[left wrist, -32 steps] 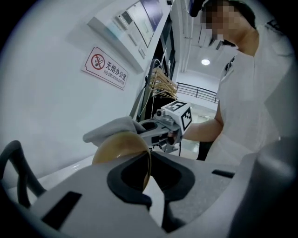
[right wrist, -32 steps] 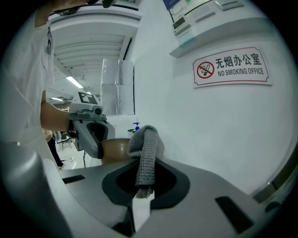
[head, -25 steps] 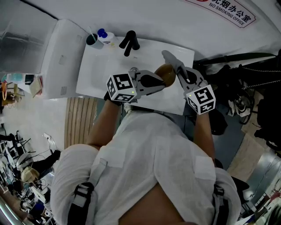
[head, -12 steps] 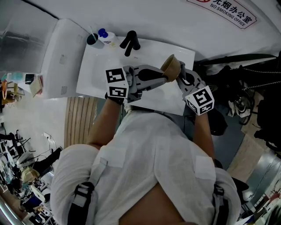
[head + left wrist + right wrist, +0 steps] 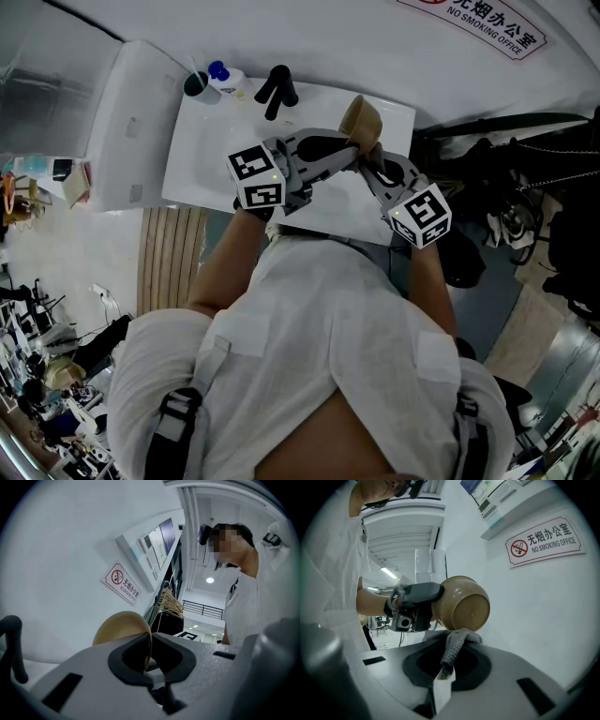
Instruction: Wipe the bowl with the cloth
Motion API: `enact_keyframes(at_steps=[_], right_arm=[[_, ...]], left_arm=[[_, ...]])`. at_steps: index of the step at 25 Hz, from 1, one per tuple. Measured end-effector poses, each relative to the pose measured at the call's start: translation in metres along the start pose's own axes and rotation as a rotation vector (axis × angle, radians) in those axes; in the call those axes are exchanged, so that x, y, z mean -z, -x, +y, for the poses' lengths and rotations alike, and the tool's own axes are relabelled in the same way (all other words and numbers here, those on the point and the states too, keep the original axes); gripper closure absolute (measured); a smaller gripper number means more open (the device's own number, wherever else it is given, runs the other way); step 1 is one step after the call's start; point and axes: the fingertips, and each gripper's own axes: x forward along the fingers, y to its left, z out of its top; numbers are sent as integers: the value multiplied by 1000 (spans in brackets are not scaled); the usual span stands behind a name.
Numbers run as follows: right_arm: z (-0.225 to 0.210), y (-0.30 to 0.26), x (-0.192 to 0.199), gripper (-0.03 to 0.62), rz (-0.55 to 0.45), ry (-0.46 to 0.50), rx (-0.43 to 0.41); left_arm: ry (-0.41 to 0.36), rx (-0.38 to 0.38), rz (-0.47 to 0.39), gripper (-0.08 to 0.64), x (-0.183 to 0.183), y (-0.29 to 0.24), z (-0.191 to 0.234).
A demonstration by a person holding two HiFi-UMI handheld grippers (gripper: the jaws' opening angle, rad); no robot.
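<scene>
A tan bowl is held up over the white sink counter, tipped on its side. My left gripper is shut on the bowl's rim; in the left gripper view the rim runs between the dark pads. My right gripper is shut on a grey knitted cloth, which presses against the outside of the bowl near its base. In the right gripper view the left gripper shows behind the bowl, holding its rim.
A black faucet stands at the back of the counter, with a dark cup and a blue-capped bottle to its left. A no-smoking sign hangs on the wall. Dark bags and cables lie to the right.
The bowl has been lifted and moved back toward the wall, turning its opening more to the side. Both grippers rose with it; the cloth stays against the bowl.
</scene>
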Motion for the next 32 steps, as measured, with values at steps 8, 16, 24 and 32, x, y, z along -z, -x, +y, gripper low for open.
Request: enact_keyframes(at_steps=[8,16,24,32], right_arm=[[7,9,-23,554,-88,-8,-25],[-28,32,-41,554,-223,-93,112],[-48,33,-23,554,-175,-154,208],[-29,22,-21,554,-143,-134,125]], left_arm=[[-41,-75,31,538,6,3,13],[-18,-56,73,538,22,4,7],[2,37,54,537,17,-4,-14],[13,-2,10,537,9,-2,-7]])
